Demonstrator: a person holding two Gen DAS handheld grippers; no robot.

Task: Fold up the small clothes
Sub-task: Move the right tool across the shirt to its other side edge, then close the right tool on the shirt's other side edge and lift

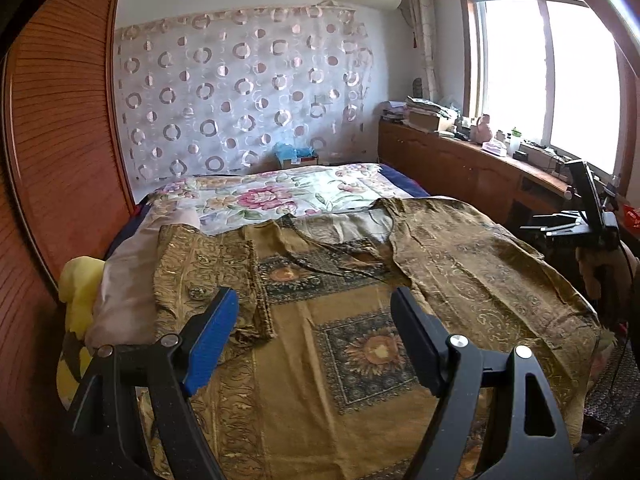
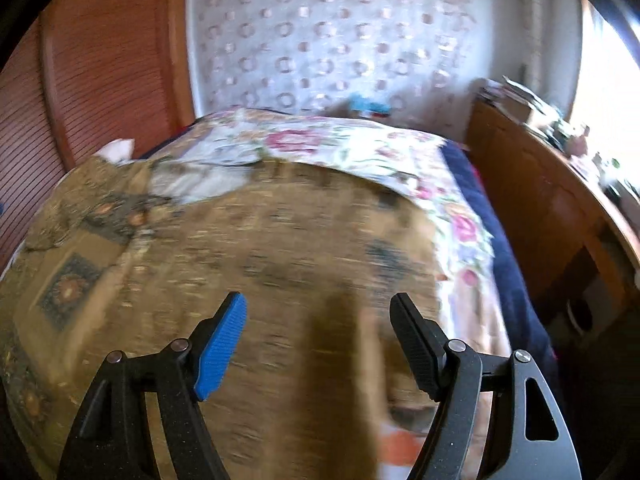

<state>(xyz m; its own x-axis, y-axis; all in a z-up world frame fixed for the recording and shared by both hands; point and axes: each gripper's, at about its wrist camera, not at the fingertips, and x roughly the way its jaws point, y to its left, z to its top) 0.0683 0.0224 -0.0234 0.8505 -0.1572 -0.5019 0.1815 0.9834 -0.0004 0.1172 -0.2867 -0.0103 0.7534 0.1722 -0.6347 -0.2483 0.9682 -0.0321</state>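
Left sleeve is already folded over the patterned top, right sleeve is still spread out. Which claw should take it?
Probably the right claw: open, empty, and hovering over the right half of the brown patterned top. The left claw, also open, faces the folded left sleeve; the spread right sleeve lies across from it.

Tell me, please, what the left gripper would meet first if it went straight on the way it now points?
Most likely the brown-gold patterned blouse spread on the bed: the left gripper, jaws open and empty, angles down toward its sunflower-print middle. Depth is hard to judge.

floral bedspread [image 1: 280, 196], wooden wardrobe [image 1: 60, 140], window [image 1: 548, 76]
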